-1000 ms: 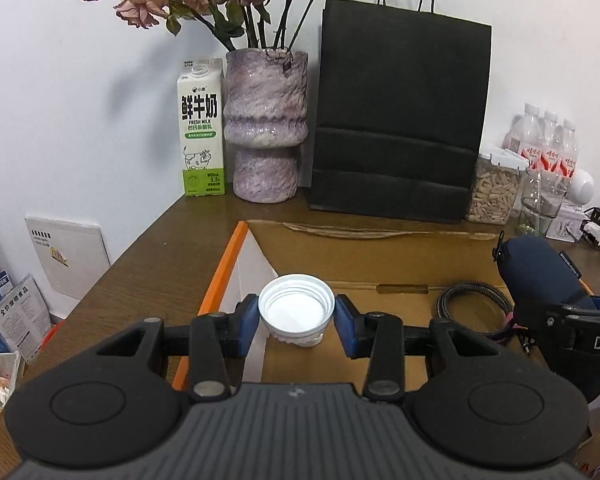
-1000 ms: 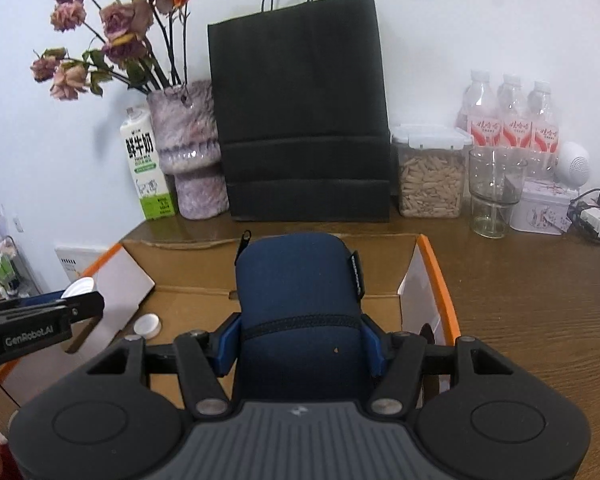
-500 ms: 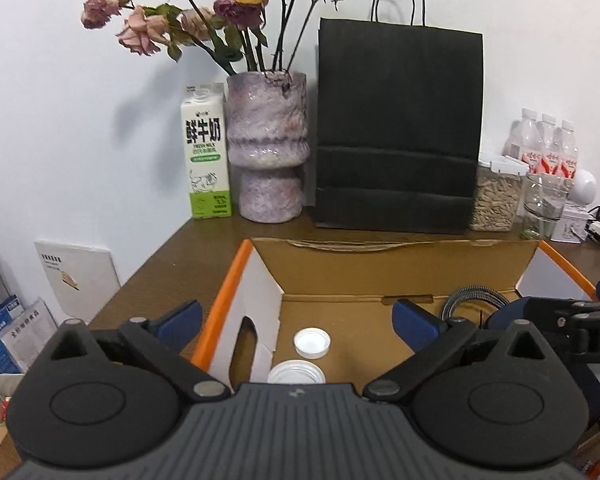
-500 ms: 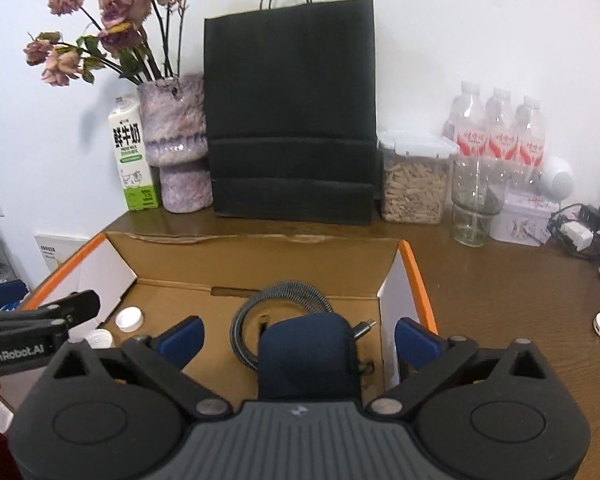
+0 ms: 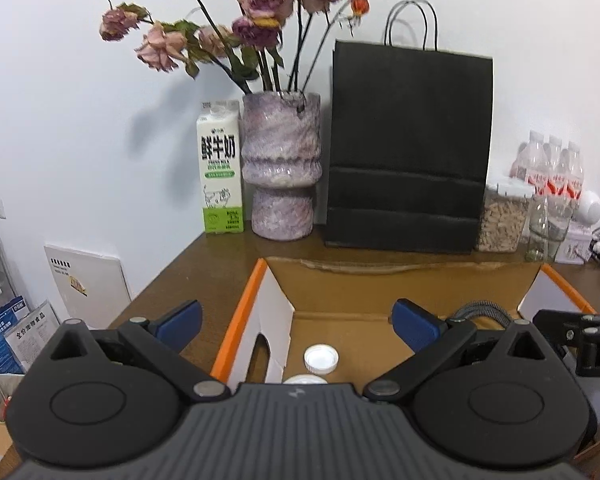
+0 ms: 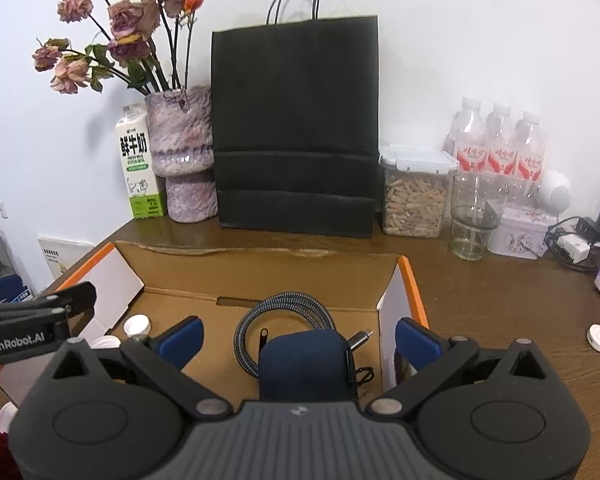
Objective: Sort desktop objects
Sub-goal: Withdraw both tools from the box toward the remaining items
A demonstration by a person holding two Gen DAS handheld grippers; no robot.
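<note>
An open cardboard box (image 5: 240, 320) with orange edges lies on the wooden desk. On its floor sit a small white cap (image 5: 321, 360) and a white cup (image 5: 304, 379), half hidden behind my left gripper's body. My left gripper (image 5: 296, 322) hovers open above them, holding nothing. In the right wrist view a navy pouch (image 6: 304, 364) rests in the box (image 6: 412, 284) beside a coiled braided cable (image 6: 284, 320). My right gripper (image 6: 298, 340) stands open over the pouch, pads well clear of it. The left gripper (image 6: 32, 320) shows at the left edge.
At the back stand a milk carton (image 5: 220, 168), a purple vase of dried roses (image 5: 282, 172), a black paper bag (image 5: 408, 148), a jar of snacks (image 6: 414, 192), a glass (image 6: 474, 216) and water bottles (image 6: 498, 148). A white round disc (image 6: 599, 338) lies on the desk at right.
Both grippers opened wide. The left one let go of the white cup and the right one let go of the navy pouch; both now lie in the box. Both views tilted up.
</note>
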